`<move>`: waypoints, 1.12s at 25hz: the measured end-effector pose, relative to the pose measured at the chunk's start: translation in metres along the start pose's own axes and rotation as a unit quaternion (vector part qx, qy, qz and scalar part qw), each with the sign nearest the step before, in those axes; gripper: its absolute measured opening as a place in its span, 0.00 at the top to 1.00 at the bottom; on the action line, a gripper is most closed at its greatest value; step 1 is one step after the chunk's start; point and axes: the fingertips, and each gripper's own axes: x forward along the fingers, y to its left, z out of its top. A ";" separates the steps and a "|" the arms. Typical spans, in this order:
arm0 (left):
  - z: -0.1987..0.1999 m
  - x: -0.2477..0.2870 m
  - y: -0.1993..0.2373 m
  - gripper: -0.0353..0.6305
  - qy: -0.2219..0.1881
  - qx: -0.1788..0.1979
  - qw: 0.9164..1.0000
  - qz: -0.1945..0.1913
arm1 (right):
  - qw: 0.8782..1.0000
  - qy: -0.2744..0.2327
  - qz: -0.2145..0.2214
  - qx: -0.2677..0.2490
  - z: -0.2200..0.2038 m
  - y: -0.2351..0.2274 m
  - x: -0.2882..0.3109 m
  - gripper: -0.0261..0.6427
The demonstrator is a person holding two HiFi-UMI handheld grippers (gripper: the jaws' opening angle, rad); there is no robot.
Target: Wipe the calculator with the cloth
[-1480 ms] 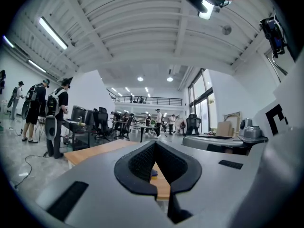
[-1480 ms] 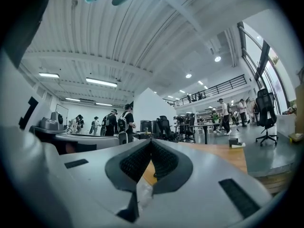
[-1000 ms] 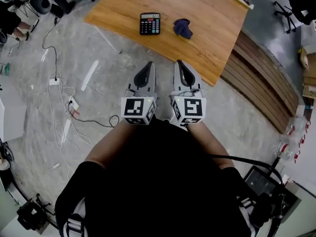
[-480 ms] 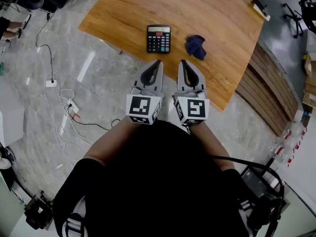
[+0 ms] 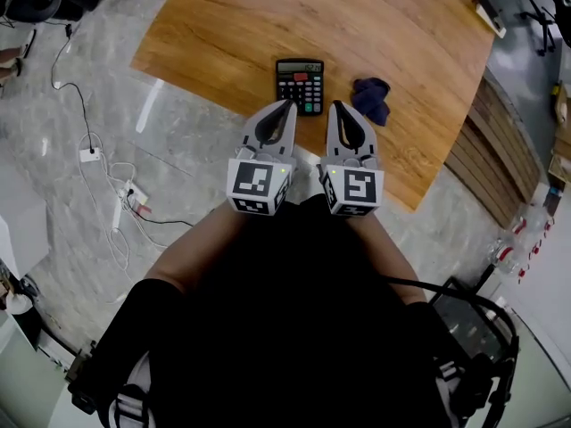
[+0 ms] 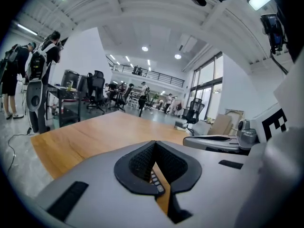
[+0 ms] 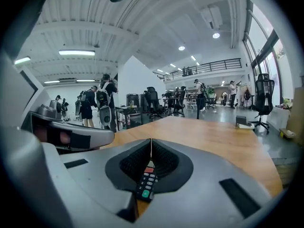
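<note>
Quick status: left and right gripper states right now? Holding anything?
Left gripper: closed, holding nothing.
Right gripper: closed, holding nothing; the cloth lies on the table beside the calculator.

Head view looks steeply down on the table (image 5: 223,25); both gripper views skim low across it, sharing the calculator (image 5: 300,85).

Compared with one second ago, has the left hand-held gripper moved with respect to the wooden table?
Yes. The left hand-held gripper has moved forward, toward the table: its shut tips now show over the table's near edge, just short of the calculator.
</note>
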 end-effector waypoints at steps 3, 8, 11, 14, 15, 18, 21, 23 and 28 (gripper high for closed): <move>-0.007 0.011 0.015 0.94 0.012 -0.001 1.000 -0.004 | 1.000 0.013 -0.017 -0.004 -0.019 -0.010 0.013 0.94; -0.028 0.024 0.029 0.94 0.038 0.001 0.999 0.002 | 0.995 0.101 -0.014 -0.007 -0.072 -0.026 0.035 0.94; -0.040 0.035 0.035 0.94 0.047 -0.016 0.999 -0.007 | 0.988 0.152 0.019 -0.025 -0.101 -0.028 0.055 0.94; -0.056 0.044 0.041 0.94 0.063 -0.027 0.998 -0.013 | 0.983 0.173 0.040 -0.048 -0.115 -0.027 0.075 0.94; -0.063 0.046 0.044 0.94 0.073 -0.028 0.997 -0.014 | 0.982 0.178 0.044 -0.053 -0.118 -0.026 0.080 0.94; -0.083 0.056 0.052 0.94 0.102 -0.030 0.994 -0.014 | 0.977 0.195 0.050 -0.065 -0.128 -0.023 0.091 0.94; -0.097 0.064 0.060 0.94 0.119 -0.029 0.992 -0.007 | 0.973 0.211 0.055 -0.079 -0.139 -0.020 0.099 0.94; -0.106 0.068 0.065 0.94 0.130 -0.028 0.991 -0.003 | 0.971 0.219 0.060 -0.077 -0.144 -0.018 0.103 0.94; -0.119 0.075 0.074 0.94 0.149 -0.030 0.988 0.005 | 0.968 0.234 0.067 -0.064 -0.156 -0.017 0.108 0.94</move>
